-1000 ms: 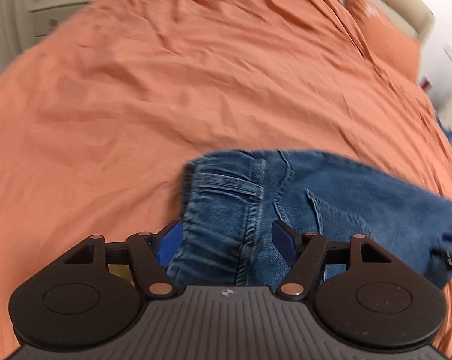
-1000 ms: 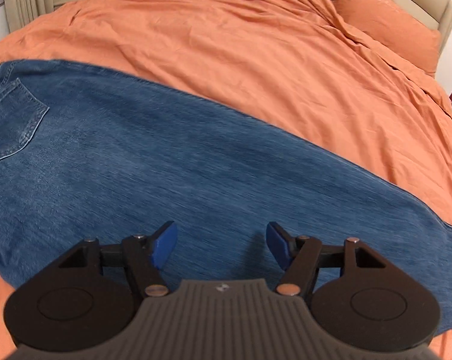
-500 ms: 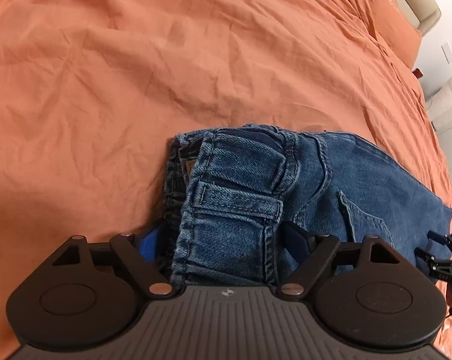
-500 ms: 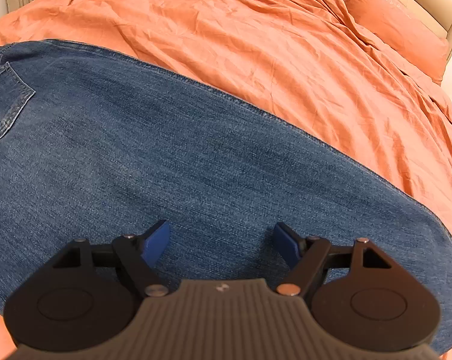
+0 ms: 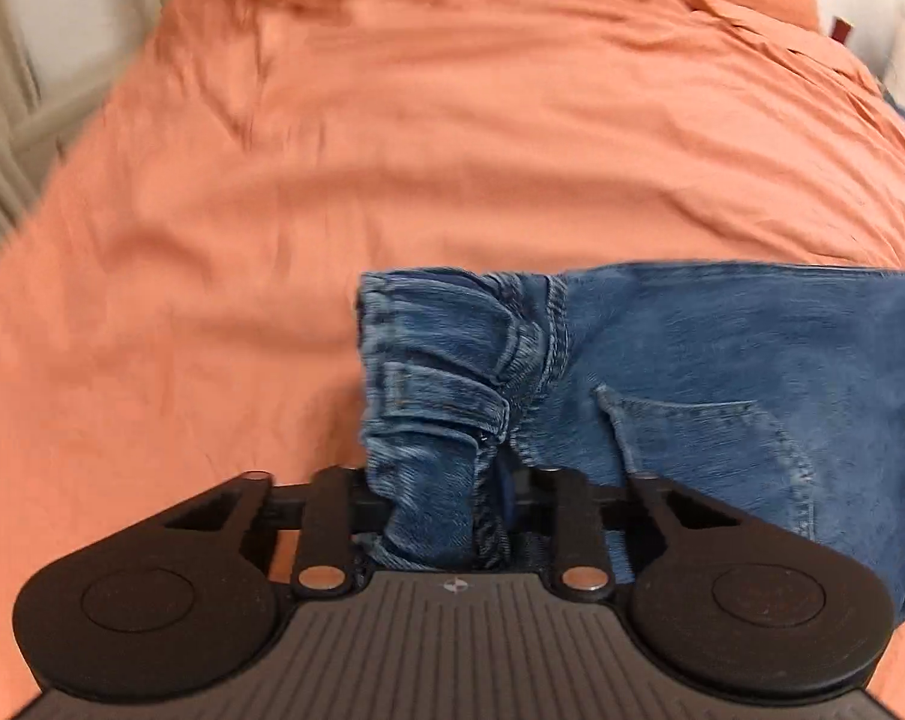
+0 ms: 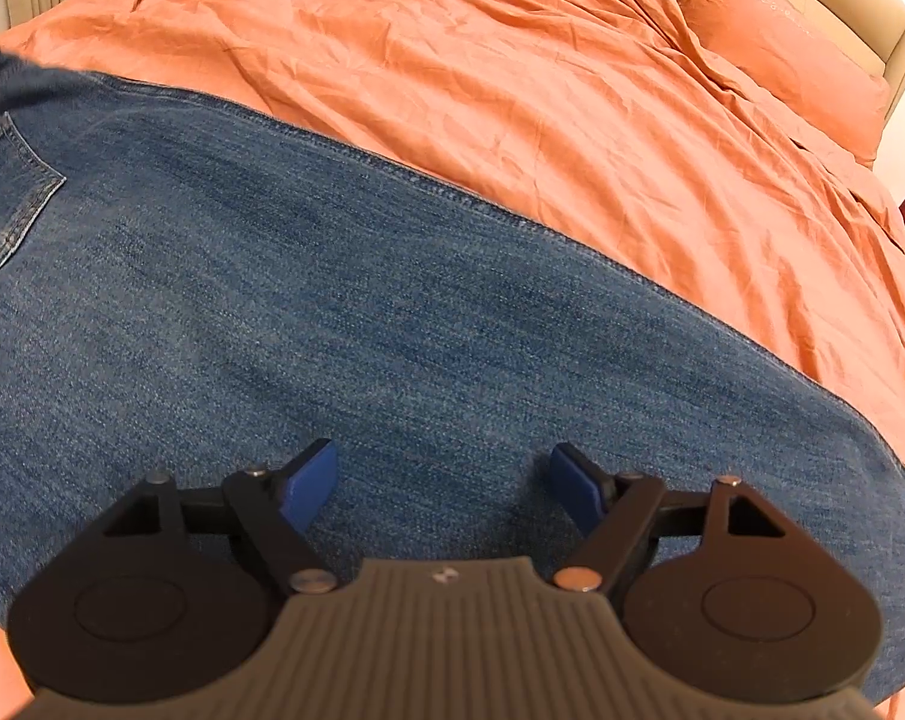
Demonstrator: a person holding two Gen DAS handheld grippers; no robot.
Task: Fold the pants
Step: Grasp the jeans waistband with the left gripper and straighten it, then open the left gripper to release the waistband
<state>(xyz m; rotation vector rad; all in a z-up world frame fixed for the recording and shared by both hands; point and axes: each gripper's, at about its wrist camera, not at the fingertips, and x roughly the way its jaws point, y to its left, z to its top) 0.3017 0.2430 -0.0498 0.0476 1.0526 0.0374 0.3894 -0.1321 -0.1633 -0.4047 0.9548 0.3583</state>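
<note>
Jeans [image 6: 344, 312]: lying flat on the orange duvet [image 6: 542, 90].
Left gripper [image 5: 446, 510]: pinching the bunched waistband [image 5: 440, 396].
Right gripper [image 6: 443, 483]: hovering wide open over the leg — holding nothing.
Next: likely gripping the leg, then folding.

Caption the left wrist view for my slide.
Left gripper shut on the bunched waistband of blue jeans lying on an orange bedspread.

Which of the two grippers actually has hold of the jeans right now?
The left gripper: its jaws are shut on the bunched waistband of the jeans. The right gripper has its jaws wide apart over the flat denim leg, gripping nothing.
</note>
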